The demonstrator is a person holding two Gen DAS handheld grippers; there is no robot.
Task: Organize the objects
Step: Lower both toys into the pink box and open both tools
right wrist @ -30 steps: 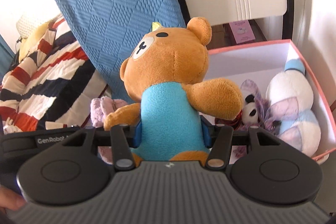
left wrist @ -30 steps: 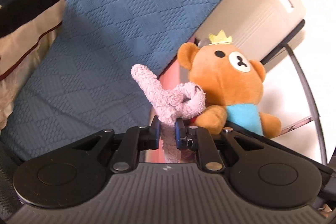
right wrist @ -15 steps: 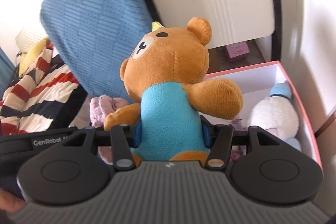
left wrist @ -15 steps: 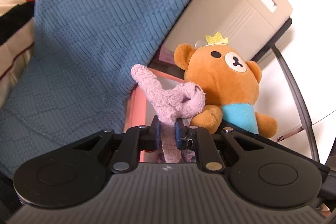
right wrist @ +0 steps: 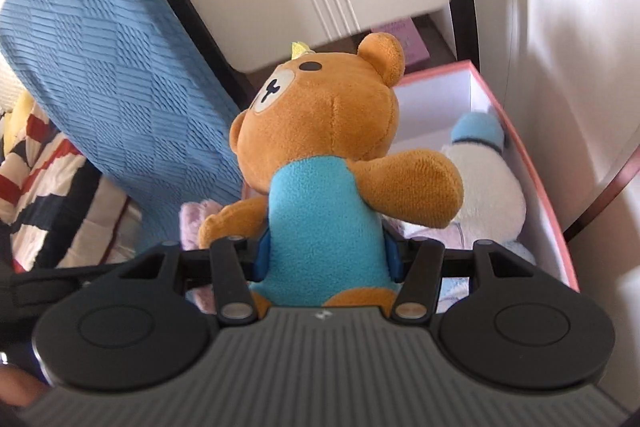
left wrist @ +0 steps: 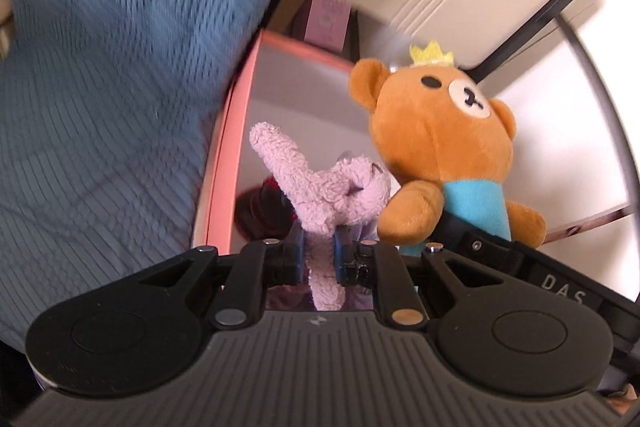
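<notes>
— Above the pink-rimmed cardboard box [right wrist: 556, 227], what have you got?
— My left hand-held gripper [left wrist: 318, 259] pinches a fuzzy lilac plush toy [left wrist: 320, 187]; my right hand-held gripper [right wrist: 326, 253] clamps the brown, blue-shirted plush bear [right wrist: 324, 155].

The left gripper [left wrist: 318, 253] points steeply downward, its blue-padded fingers [left wrist: 295, 255] drawn close together and pinching a narrow part of a pink plush toy [left wrist: 320, 187] between them. The right gripper [right wrist: 326, 253] is also tipped downward, its fingers [right wrist: 262, 253] set about half apart and pressed against both sides of the blue-shirted body of a brown teddy bear [right wrist: 324, 147]. In the left wrist view the right gripper's black body shows just to the right, close beside the left one. A fingertip [right wrist: 16, 389] of the person shows blurred at the lower left edge of the right wrist view.
</notes>
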